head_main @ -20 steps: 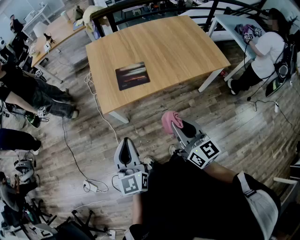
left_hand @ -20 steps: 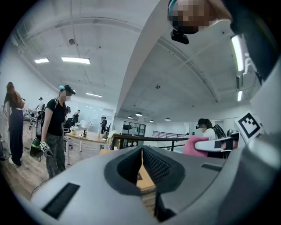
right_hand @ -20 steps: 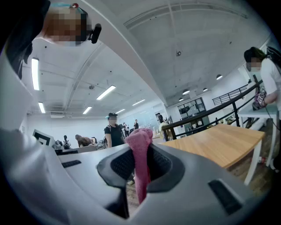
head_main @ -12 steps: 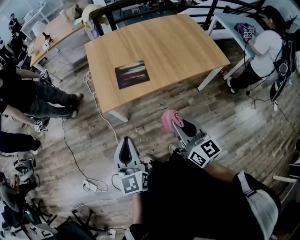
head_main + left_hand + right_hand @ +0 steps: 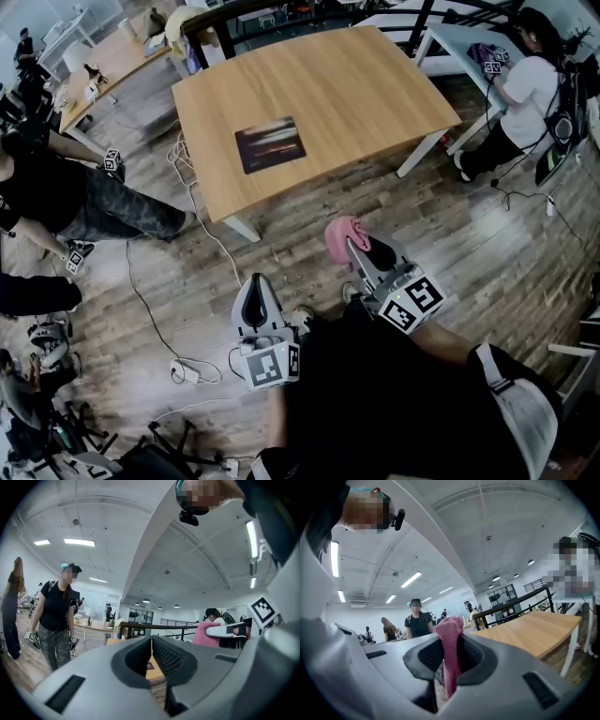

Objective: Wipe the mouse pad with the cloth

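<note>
From where the person stands on the plank floor point(image 5: 487, 234), the wooden table point(image 5: 356, 84) lies ahead at twelve o'clock. The dark mouse pad point(image 5: 270, 144) lies flat on the tabletop close to its near edge, at about eleven o'clock from the grippers and well apart from both. The right gripper point(image 5: 354, 246) is low in front of the body, its jaws clamped on the pink cloth point(image 5: 339, 238). The cloth is pinched between the pads and bunches out past the tips, over the floor rather than the table. The left gripper point(image 5: 253, 289) is at its nine o'clock, with its jaws pressed together at the tips and nothing between them. A white cable point(image 5: 202, 225) trails over the floor at ten o'clock. Someone in a white top point(image 5: 530, 89) bends over a second table point(image 5: 459, 42) at two o'clock, and another person point(image 5: 56, 187) stands at nine to ten o'clock
</note>
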